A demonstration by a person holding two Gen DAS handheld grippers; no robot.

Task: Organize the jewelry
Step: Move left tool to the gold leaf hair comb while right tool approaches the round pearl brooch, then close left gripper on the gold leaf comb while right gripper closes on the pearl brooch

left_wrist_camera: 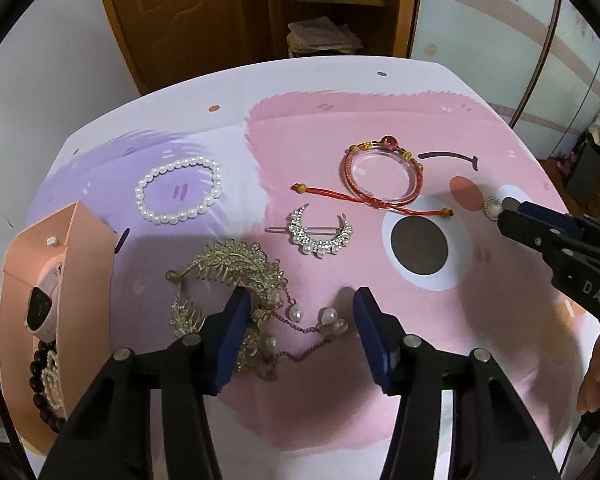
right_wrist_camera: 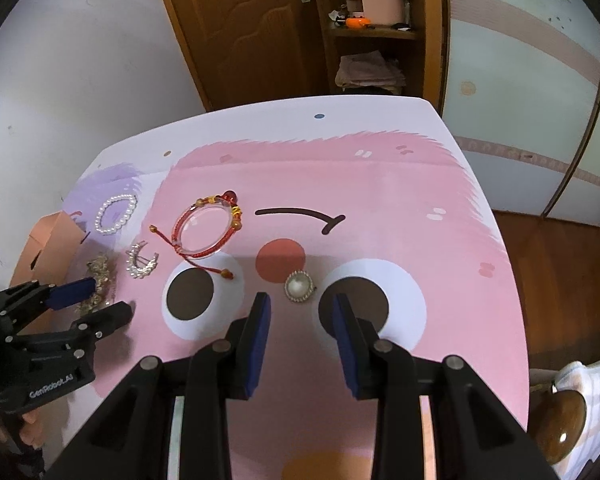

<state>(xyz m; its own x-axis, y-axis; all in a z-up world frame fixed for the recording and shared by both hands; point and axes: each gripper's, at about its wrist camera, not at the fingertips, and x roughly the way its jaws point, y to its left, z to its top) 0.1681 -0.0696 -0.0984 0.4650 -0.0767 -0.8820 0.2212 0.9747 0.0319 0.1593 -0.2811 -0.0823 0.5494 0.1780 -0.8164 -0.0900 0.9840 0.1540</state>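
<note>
Pink paper box: it stands open at the left edge of the table. Inside it are a white and black watch, a string of dark round beads and a small white pearl piece.
Table with the pink cartoon cover: the other jewelry lies loose on it.
Gold leaf-shaped hair comb with pearls on chains: just beside the box.
White pearl bracelet: behind the comb, on the purple patch.
Silver moon-shaped hair clip: in the middle.
Red string bracelet around a clear ring: behind the moon clip.
Round pearl brooch: alone on the cover, near the right claw.
Left claw: partly open, holding nothing. Its left finger is right by the comb, and the pearl chains lie between the fingers.
Right claw: partly open, holding nothing, its tips close to the brooch.
</note>
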